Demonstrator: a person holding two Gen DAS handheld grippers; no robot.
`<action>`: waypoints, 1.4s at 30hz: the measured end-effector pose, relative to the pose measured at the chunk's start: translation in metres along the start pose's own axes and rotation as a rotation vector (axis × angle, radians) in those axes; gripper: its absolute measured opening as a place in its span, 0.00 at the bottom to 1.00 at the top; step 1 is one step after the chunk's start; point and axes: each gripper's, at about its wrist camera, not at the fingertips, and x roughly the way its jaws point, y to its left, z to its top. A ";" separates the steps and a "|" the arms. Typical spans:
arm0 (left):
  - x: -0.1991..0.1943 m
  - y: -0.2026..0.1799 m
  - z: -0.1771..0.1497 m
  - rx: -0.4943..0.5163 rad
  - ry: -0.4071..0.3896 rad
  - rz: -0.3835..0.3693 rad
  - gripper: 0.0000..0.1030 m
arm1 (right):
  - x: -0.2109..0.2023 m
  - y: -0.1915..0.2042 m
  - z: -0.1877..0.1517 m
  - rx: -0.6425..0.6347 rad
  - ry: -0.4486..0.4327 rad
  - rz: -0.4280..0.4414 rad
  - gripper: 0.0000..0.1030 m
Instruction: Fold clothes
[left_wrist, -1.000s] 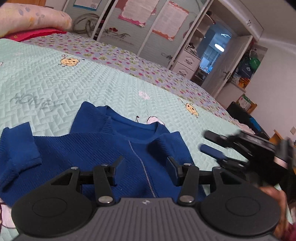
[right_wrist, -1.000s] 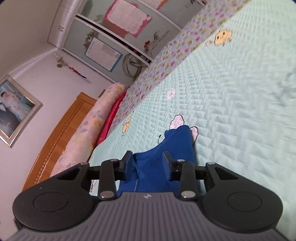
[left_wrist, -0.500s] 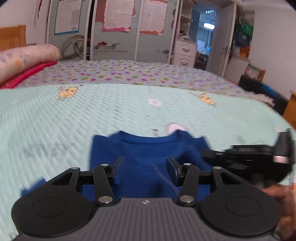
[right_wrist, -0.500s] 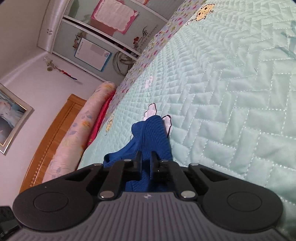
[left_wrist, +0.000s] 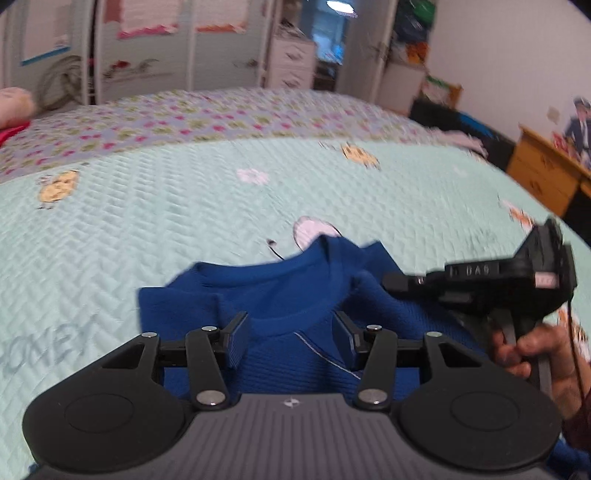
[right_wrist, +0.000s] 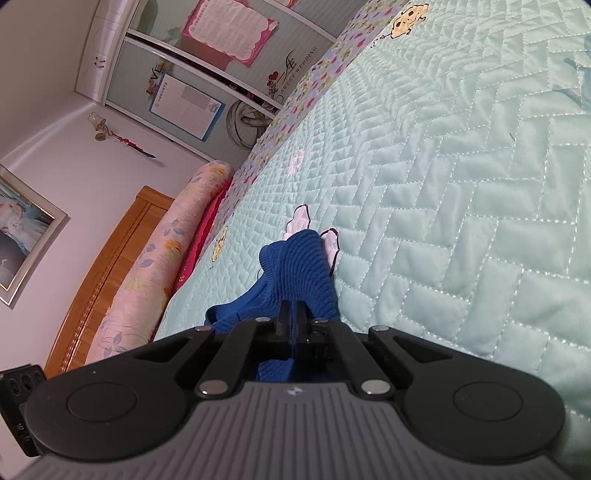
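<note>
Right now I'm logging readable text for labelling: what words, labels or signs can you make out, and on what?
"LOVE": wardrobe door.
"SWEET WEDDING", under two large characters I cannot read: wardrobe door decal.
"HONEY", faint and blurred: bedspread.
"DAS", blurred, a guess: body of the right gripper.
Pink poster and blue-bordered sheet: print too small to read.

Setting: home bedroom. Bed with mint-green quilted coverlet (right_wrist: 461, 221), wooden headboard (right_wrist: 110, 258), long floral bolster pillow (right_wrist: 155, 266). White sliding-door wardrobe (right_wrist: 207, 66) carries pink-bordered paper posters (right_wrist: 229, 26); framed portrait (right_wrist: 18, 236) on wall.
</note>
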 end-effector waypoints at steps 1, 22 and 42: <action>0.004 0.000 0.001 0.010 0.010 -0.004 0.50 | 0.000 0.000 0.000 0.000 0.000 0.001 0.00; 0.001 -0.013 -0.004 0.085 0.015 0.010 0.04 | 0.002 0.001 0.000 -0.007 0.001 0.004 0.00; -0.012 -0.025 -0.029 -0.014 0.119 0.063 0.03 | 0.007 0.014 0.000 -0.087 -0.002 -0.048 0.00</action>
